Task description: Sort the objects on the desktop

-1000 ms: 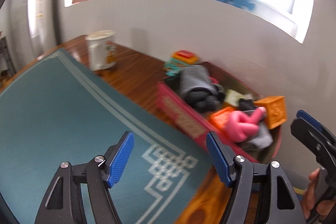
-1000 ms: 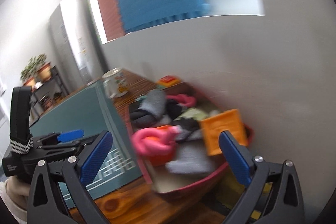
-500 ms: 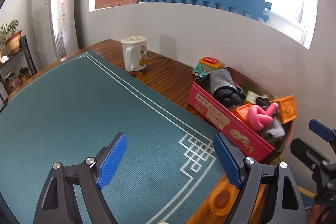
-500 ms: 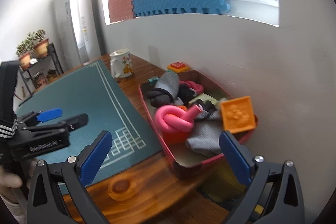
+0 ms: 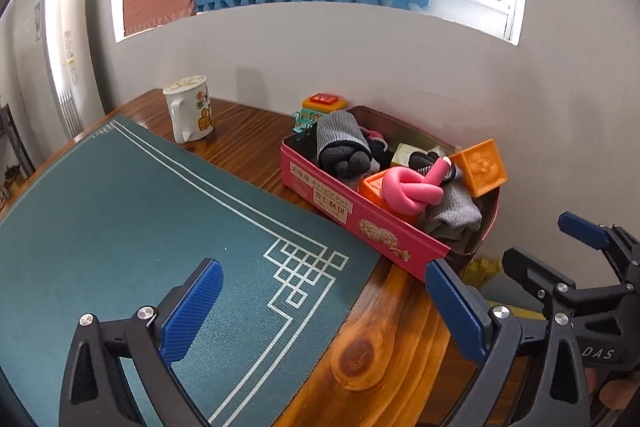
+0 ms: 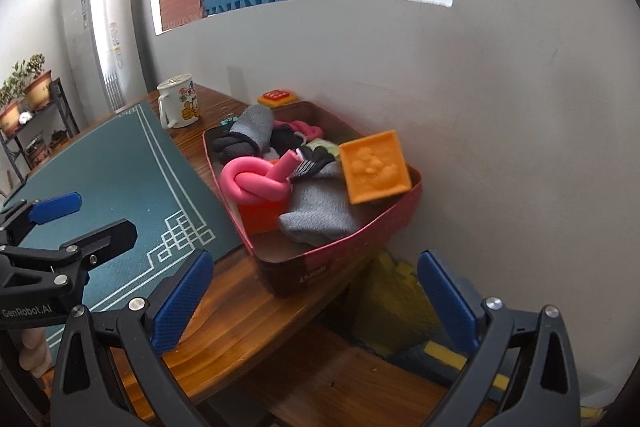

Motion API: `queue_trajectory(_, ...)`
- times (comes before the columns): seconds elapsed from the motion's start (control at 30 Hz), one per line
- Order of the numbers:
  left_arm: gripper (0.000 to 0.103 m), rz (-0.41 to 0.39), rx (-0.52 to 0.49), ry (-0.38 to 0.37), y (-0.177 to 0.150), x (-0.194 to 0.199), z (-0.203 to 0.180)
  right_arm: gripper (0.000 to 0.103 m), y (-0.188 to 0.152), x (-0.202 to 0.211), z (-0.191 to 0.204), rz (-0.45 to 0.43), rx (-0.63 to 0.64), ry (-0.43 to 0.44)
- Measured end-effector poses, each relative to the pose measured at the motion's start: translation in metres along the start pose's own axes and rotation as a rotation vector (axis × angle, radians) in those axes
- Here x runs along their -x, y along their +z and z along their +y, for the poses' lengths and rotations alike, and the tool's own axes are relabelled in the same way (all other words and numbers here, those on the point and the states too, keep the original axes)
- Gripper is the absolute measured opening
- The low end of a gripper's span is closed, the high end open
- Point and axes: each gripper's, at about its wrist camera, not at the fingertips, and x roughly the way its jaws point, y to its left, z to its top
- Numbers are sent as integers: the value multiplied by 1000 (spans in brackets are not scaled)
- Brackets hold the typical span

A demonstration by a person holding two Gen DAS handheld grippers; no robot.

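Observation:
A pink tin box (image 5: 362, 225) stands at the table's right end by the wall, its rim (image 6: 360, 237) near the table edge. It holds a knotted pink foam tube (image 5: 408, 187) (image 6: 256, 183), an orange cube (image 5: 480, 167) (image 6: 374, 171), grey socks (image 6: 320, 213) and dark gloves (image 5: 344, 157). My left gripper (image 5: 324, 311) hovers over the corner of the green mat (image 5: 120, 227), its jaws opening with nothing between them. My right gripper (image 6: 314, 299) stands open and empty over the table's end, short of the box.
A white cartoon mug (image 5: 190, 115) (image 6: 176, 105) stands on the wood beyond the mat. A small orange and green toy (image 5: 320, 107) sits behind the box. Past the table's right edge (image 6: 304, 311) lie foam pieces on the floor. A shelf with plants (image 6: 28, 87) stands far left.
Both views have pulled back from the box, which now looks smaller and farther off. The left jaws have spread wider. The blur has cleared.

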Motion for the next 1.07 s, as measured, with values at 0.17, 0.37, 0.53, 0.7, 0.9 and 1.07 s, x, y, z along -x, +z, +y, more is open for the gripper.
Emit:
queue_trajectory(0.17,102,21,37,16,0,-6,13,102,-6,-19,12,38,44,6)
queue_trajectory(0.37,102,43,35,20,0,-13,14,102,-9,-34,10,65,41,-25)
queue_trajectory(0.53,102,66,34,27,0,-21,8,102,-9,-30,2,62,29,-43)
queue_trajectory(0.7,102,54,7,41,2,-20,1,102,-8,-26,-4,48,21,-52)
queue_trajectory(0.9,102,51,-36,56,4,-22,-9,102,-10,-29,-11,55,5,-54)
queue_trajectory(1.07,102,46,-57,63,3,-24,-14,102,-10,-29,-15,51,-8,-53)
